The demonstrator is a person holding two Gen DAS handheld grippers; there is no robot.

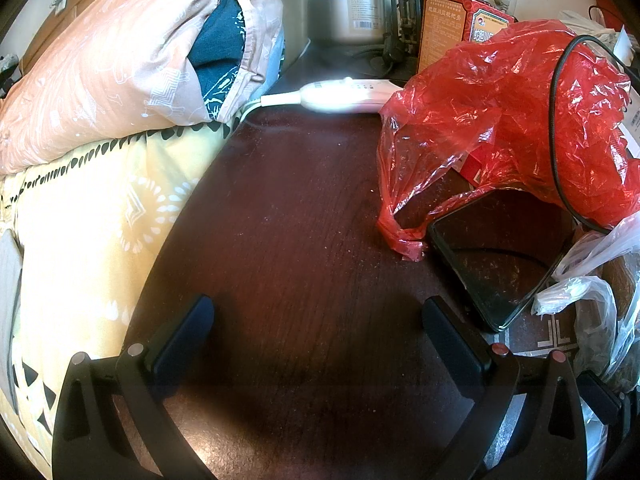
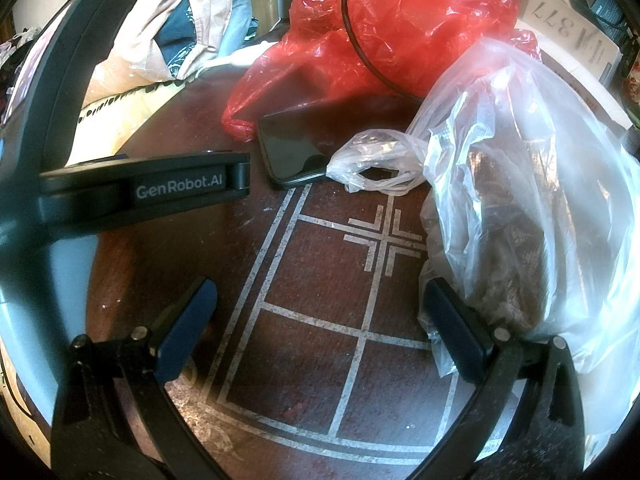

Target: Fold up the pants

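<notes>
No pants can be told apart in either view; a heap of peach and dark blue cloth (image 1: 132, 52) lies on the yellow bedding (image 1: 92, 216) at the left. My left gripper (image 1: 318, 320) is open and empty over the dark brown table (image 1: 288, 216). My right gripper (image 2: 318, 304) is also open and empty, above the table's white line pattern (image 2: 384, 240). Its right finger (image 2: 456, 328) touches a clear plastic bag (image 2: 540, 184). The left gripper's black body (image 2: 140, 188) shows at the left of the right wrist view.
A red plastic bag (image 1: 520, 116) with a black cable over it and a dark phone (image 1: 492, 260) lie at the table's right. A white controller (image 1: 344, 96), a metal tin (image 1: 356, 4) and a red box (image 1: 452, 24) stand behind. The bed borders the table on the left.
</notes>
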